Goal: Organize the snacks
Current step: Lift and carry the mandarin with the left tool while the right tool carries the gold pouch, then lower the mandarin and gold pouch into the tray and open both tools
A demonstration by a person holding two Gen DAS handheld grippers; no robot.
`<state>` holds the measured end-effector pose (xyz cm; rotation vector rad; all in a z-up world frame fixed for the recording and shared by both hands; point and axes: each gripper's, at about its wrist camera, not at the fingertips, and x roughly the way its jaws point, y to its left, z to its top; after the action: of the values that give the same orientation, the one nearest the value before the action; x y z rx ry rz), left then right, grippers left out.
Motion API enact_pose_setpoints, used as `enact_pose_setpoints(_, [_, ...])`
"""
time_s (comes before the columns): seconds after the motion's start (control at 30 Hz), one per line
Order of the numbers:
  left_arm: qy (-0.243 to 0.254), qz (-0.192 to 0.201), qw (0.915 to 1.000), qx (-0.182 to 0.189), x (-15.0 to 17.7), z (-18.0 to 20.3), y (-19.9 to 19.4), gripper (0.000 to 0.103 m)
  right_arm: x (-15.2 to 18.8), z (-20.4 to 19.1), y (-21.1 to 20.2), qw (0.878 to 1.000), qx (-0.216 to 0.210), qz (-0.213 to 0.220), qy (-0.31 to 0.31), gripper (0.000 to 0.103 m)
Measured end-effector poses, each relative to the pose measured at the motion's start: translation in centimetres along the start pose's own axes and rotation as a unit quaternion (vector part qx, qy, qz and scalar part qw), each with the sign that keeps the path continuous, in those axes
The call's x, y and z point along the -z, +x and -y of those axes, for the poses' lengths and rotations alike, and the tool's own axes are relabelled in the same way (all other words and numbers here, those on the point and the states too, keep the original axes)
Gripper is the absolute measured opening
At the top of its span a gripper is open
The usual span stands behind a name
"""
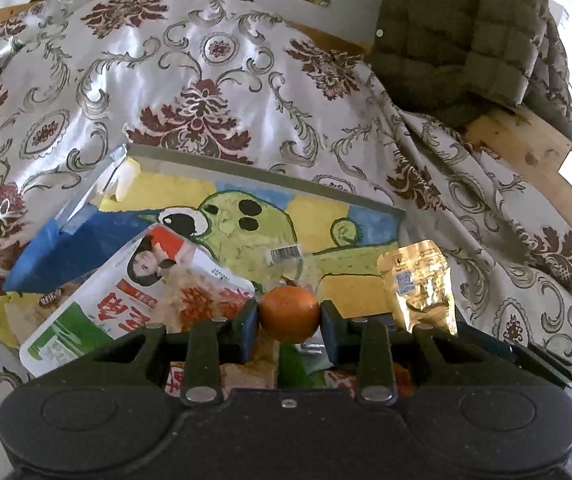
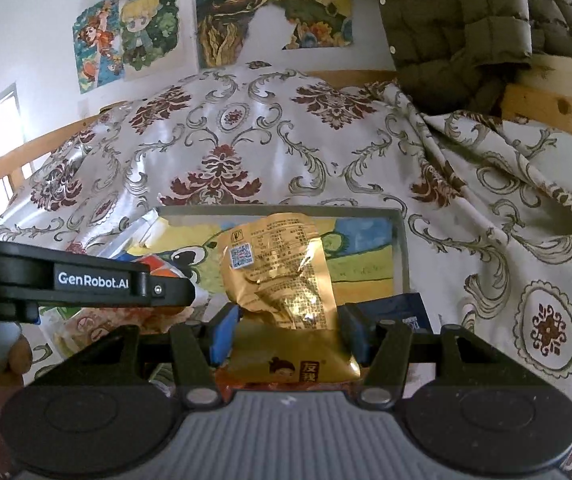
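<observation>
Left wrist view: the left gripper (image 1: pixel 290 316) pinches a small orange fruit (image 1: pixel 289 313) between its two blue-padded fingers (image 1: pixel 251 318), held above a clear tray (image 1: pixel 262 174) whose floor bears a painted green cartoon creature; the tray lies on a bed covered with a white cloth (image 1: pixel 190 80) patterned in maroon and grey scrolls; a white-and-green snack bag (image 1: pixel 126 304) with red lettering leans over the tray's left side, just beside the fruit; a gold foil packet (image 1: pixel 420 284) stands upright near the tray's right edge. Right wrist view: the right gripper (image 2: pixel 288 334) clamps that gold foil packet (image 2: pixel 282 280) across its lower half, the packet's crumpled top reaching toward the far wall of the tray (image 2: pixel 400 240); the black body of the left gripper (image 2: pixel 78 284), marked GenRobot.AI, crosses the left side; an olive quilted jacket (image 2: pixel 466 20) hangs over a wooden rail (image 2: pixel 550 96) at upper right; cartoon posters (image 2: pixel 126 32) cover the wall behind.
</observation>
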<state>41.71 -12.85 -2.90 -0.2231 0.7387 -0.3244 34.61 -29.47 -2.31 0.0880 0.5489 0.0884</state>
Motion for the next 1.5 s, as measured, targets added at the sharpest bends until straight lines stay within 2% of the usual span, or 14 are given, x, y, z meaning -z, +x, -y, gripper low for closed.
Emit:
enact_pose_setpoints(0.7, [-0.014, -0.007, 0.9999, 0.005, 0.1, 0.4, 0.3, 0.035, 0.3, 0.2, 0.1, 1.0, 0.001, -0.01, 0.007, 0.062])
enact_pose_setpoints(1.07, [-0.018, 0.015, 0.9997, 0.0, -0.7, 1.1, -1.2, 0.041, 0.0, 0.4, -0.3, 1.0, 0.006, -0.005, 0.007, 0.062])
enact_pose_setpoints(1.27, [-0.011, 0.038, 0.9991, -0.013, -1.0, 1.3, -2.7, 0.053, -0.7, 1.1, -1.3, 1.0, 0.012, 0.014, 0.021, 0.063])
enact_pose_setpoints(1.5, [-0.01, 0.071, 0.9969, -0.034, -1.4, 1.4, -5.2, 0.076, -1.6, 2.1, -3.3, 0.998, 0.019, 0.05, 0.046, 0.075])
